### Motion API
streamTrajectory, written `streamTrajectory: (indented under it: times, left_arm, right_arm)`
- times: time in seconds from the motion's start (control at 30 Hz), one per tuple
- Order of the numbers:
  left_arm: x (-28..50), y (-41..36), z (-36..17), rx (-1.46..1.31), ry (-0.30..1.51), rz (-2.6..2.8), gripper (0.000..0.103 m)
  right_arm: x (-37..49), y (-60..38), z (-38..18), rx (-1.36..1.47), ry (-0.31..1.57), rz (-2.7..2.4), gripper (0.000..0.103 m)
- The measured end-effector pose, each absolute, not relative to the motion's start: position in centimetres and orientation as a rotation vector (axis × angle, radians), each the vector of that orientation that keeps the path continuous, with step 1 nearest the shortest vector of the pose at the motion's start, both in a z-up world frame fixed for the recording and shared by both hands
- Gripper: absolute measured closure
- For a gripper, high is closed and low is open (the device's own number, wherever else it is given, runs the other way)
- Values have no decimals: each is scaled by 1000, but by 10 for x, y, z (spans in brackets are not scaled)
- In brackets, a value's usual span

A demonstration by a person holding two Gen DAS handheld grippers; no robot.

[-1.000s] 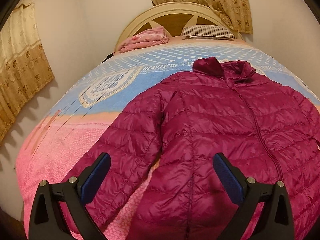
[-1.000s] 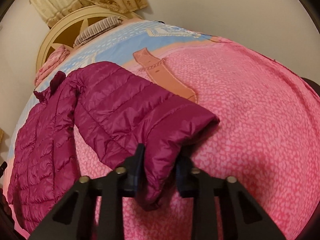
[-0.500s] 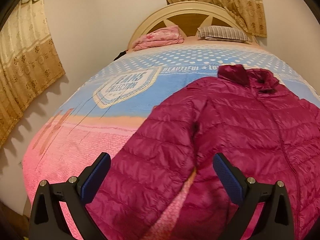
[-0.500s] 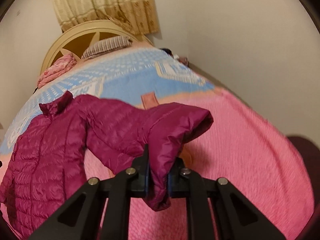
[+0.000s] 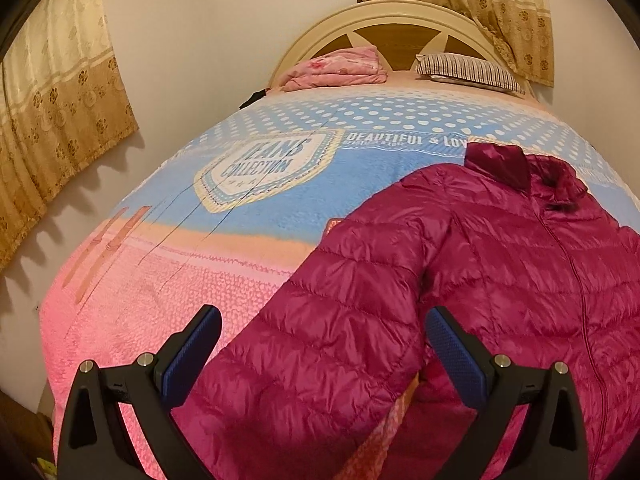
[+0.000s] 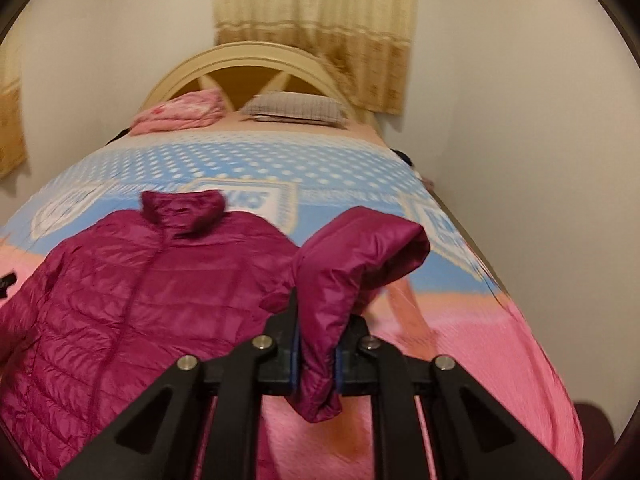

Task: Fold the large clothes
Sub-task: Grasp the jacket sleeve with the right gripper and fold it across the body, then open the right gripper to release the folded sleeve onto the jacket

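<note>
Magenta quilted jacket [image 5: 500, 272] — zipped, face-up

Showing at 3 o'clock in the left wrist view, a magenta quilted jacket [image 5: 500, 280] with a darker collar, lying on a bedspread [image 5: 260, 208] running pink and speckled at 6 o'clock, peach-banded midway, sky blue with white polka dots and a cream badge toward 12 o'clock. Sitting at 12 o'clock, a cream headboard [image 5: 400, 20], a pink bundle [image 5: 336, 68], a brown-striped pillow [image 5: 468, 70]. Hanging at 9 and 1 o'clock, beige curtains [image 5: 60, 120] with golden flowered borders; framing 6 o'clock, black fingers with blue pads [image 5: 192, 350].
</note>
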State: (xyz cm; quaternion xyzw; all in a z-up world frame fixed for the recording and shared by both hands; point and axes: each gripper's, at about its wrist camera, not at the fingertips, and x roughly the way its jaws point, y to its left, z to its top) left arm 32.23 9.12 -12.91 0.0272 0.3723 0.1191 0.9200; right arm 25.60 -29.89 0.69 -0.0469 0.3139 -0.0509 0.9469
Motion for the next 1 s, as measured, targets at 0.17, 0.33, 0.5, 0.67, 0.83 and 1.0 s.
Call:
streamTrajectory:
  times: [0.17,0.33,0.5,0.67,0.83,1.0]
  left_arm:
    - [331,96,-133,50,773,249,1]
    - [336,103,-138,42,783,252,1]
    - [342,112,-142,42,793,259,1]
    - [348,115,-145,44,799,260,1]
    - [352,110,-149,63,808,260,1]
    - [353,104,-147,81,804,266,1]
  right_arm:
    - [278,-247,0,-212,649,-22,89]
    - [296,-201,-18,-293,663,48,89]
    - [312,-168,-40,-325,690,108,89]
    - [325,-136,-68,-335,726,168,88]
    - [331,-114,-96,-288,780,237,79]
    - [317,-98,-101,-265,761,323,32]
